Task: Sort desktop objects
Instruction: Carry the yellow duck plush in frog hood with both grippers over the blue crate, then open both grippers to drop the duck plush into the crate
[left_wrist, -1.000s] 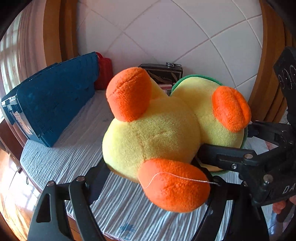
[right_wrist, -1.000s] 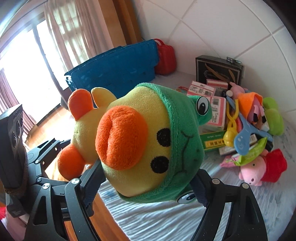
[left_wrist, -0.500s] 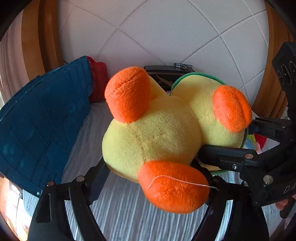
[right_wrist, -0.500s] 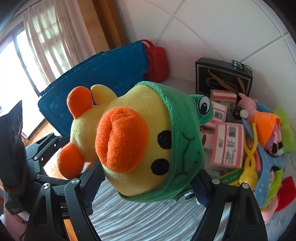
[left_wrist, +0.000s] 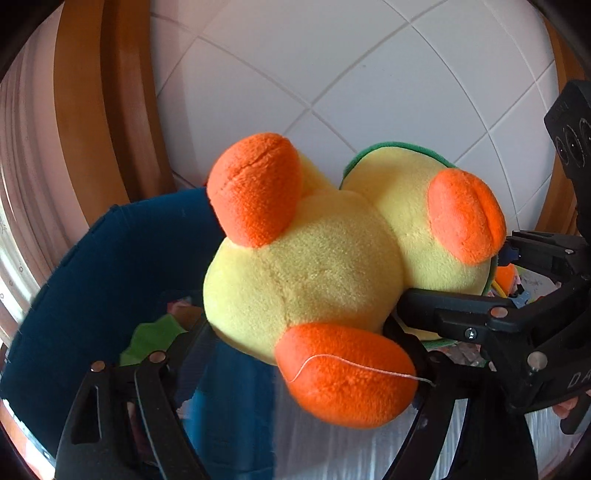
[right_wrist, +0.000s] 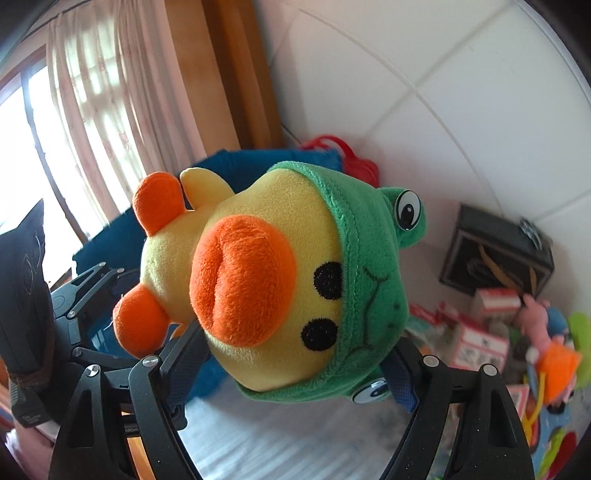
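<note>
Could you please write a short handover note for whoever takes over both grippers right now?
Left gripper: jaws shut on the body of the yellow plush duck with orange beak and green frog hood.
Right gripper: jaws shut on the duck's head.
The duck is held in the air, above the blue plastic basket, which already holds some items.
Left to do: release the duck into the basket, then sort the pile of boxes and toys by the wall.
</note>
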